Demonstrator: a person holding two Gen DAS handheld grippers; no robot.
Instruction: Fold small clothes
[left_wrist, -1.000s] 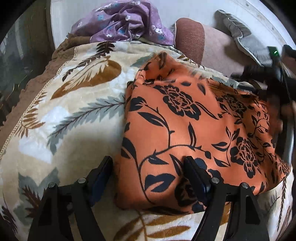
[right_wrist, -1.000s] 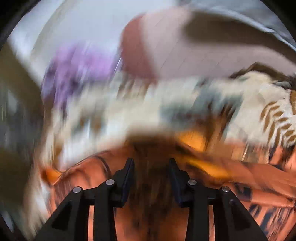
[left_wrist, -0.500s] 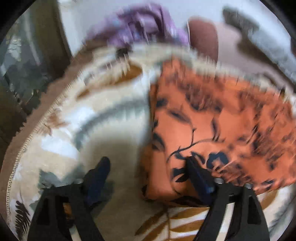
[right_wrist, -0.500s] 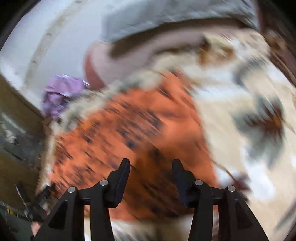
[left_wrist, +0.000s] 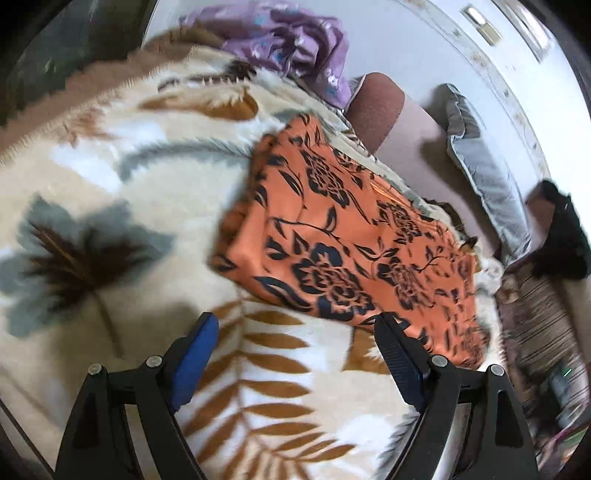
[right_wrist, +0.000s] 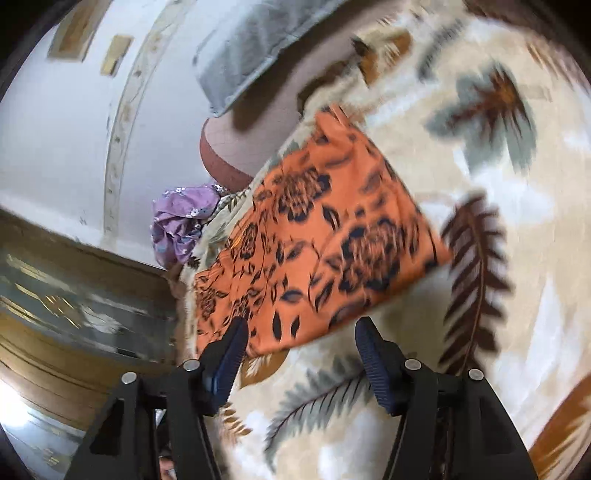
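Note:
An orange garment with a black flower print (left_wrist: 343, 243) lies folded into a flat rectangle on a cream leaf-patterned blanket (left_wrist: 110, 192). It also shows in the right wrist view (right_wrist: 314, 258). My left gripper (left_wrist: 295, 343) is open and empty, just in front of the garment's near edge. My right gripper (right_wrist: 299, 350) is open and empty, just short of the garment's near edge, with its left finger (right_wrist: 231, 350) in front of the cloth's edge.
A crumpled purple garment (left_wrist: 291, 40) lies at the blanket's far edge, also in the right wrist view (right_wrist: 181, 218). A brown bolster (left_wrist: 376, 107) and a grey pillow (left_wrist: 480, 170) lie against the white wall. A dark ledge (right_wrist: 74, 288) runs beside the bed.
Both grippers have drawn back from the orange garment, which now lies free on the blanket. The left gripper had the cloth between its fingers a second ago and is now clear of it.

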